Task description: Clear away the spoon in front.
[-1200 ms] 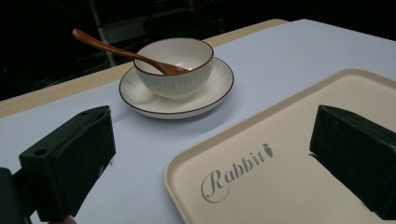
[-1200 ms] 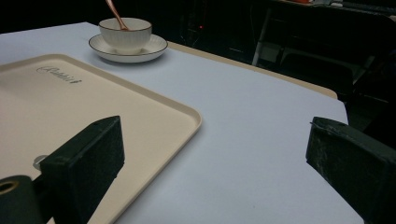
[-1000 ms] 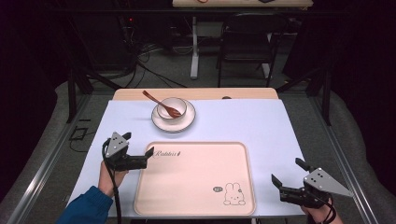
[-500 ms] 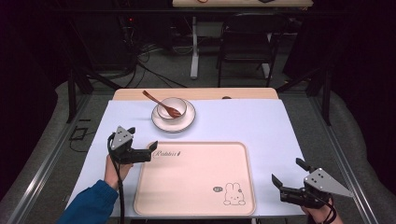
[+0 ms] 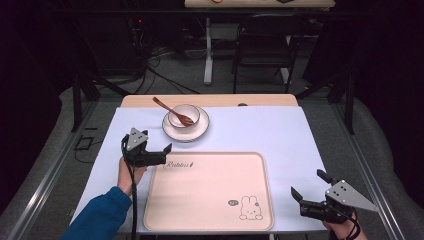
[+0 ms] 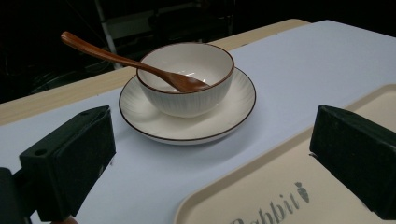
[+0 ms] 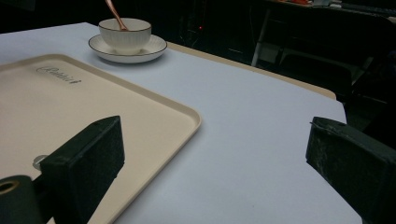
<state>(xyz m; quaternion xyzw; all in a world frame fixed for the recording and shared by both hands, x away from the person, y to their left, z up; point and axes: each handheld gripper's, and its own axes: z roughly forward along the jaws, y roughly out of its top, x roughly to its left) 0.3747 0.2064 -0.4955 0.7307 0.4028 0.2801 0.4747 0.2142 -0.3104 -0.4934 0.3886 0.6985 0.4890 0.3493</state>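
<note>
The left gripper (image 5: 159,153) hovers at the tray's (image 5: 210,220) far-left corner, jaws spread wide and empty, nose aimed at the bowl (image 5: 183,115) beyond the tray's far edge. In the left gripper view that bowl (image 6: 187,77) sits on its saucer (image 6: 187,126), framed between the two black jaws, with the wooden spoon (image 6: 135,63) resting in it, handle slanting up and away from the tray. This looks like the approach step: the reach for the crockery is on, but nothing is touched yet. The next move calls for closing the gap beyond the tray's far edge and bringing the jaws around a rim, saucer or bowl, without knocking the spoon. Moving right across the tray, its rabbit print sits near the near-right corner, and off that corner waits the right gripper (image 5: 307,197), jaws parted, holding nothing. Against the earlier frames, the left gripper has crept forward along the tray's left side toward the bowl; the right gripper hasn't budged.
</note>
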